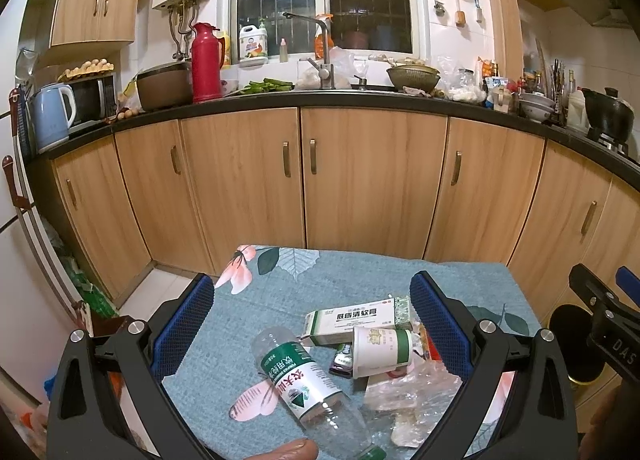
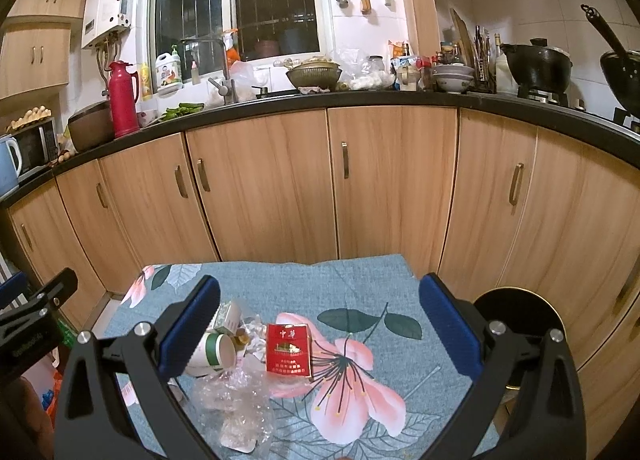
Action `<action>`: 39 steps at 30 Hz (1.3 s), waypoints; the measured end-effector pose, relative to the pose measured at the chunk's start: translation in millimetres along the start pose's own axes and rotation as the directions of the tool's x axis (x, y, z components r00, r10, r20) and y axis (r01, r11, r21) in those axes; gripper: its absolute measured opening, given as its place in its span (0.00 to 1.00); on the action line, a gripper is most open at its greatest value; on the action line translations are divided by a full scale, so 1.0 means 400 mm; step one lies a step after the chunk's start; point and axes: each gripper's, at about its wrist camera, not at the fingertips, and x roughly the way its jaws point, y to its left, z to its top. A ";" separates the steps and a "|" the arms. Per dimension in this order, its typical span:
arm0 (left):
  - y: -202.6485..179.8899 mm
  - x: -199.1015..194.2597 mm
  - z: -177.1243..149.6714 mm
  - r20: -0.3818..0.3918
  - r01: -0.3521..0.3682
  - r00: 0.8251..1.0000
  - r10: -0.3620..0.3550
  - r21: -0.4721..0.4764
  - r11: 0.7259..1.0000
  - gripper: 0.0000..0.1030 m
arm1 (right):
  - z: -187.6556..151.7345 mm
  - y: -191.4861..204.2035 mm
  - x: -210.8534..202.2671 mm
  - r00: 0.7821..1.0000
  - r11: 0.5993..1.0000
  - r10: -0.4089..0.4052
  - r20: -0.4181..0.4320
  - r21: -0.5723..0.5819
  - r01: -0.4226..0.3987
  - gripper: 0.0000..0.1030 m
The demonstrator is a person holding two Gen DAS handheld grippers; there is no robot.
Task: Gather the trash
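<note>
Your left gripper had its jaws wide apart with nothing between the pads. It hung above the pile, framing a clear plastic water bottle lying on its side, green label up. Just beyond the bottle lay a white-and-green ointment carton and a tipped paper cup, with a crumpled clear plastic bag touching the cup.

Your right gripper was spread open too, also empty. A red cigarette pack lay flat between its fingers, nearer the left pad. The cup and bag sat by that left finger.

All the trash sat on the floral tablecloth. A round black bin stood off the table's right edge, close to your right gripper.

My read: you were at the start, lining up the first pick; nothing was collected yet.

Next move, probably:
- Right: drop lower, centre on the pack, close across its narrow sides, carry to the bin.
- Left: take the bottle across the label, not the neck; it would roll.
- The bag is flimsy, so pinch a bunched fold.
</note>
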 end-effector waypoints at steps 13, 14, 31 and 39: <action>-0.005 -0.018 0.006 0.012 0.004 1.000 -0.004 0.000 1.000 0.92 | 0.008 0.000 -0.022 1.000 1.000 -0.004 0.026 -0.002 0.004 0.97; -0.003 -0.018 0.006 0.012 0.004 1.000 -0.004 -0.001 1.000 0.92 | 0.007 0.000 -0.023 1.000 1.000 -0.005 0.025 -0.001 0.005 0.97; 0.056 0.073 -0.003 -0.115 0.040 0.992 -0.046 -0.054 0.998 0.92 | -0.016 -0.008 0.056 0.996 0.999 0.036 -0.082 -0.004 -0.036 0.97; 0.256 0.245 -0.070 -0.340 -0.121 0.939 0.053 -0.184 0.975 0.92 | -0.092 0.033 0.294 0.821 0.924 0.366 -0.439 0.067 -0.376 0.97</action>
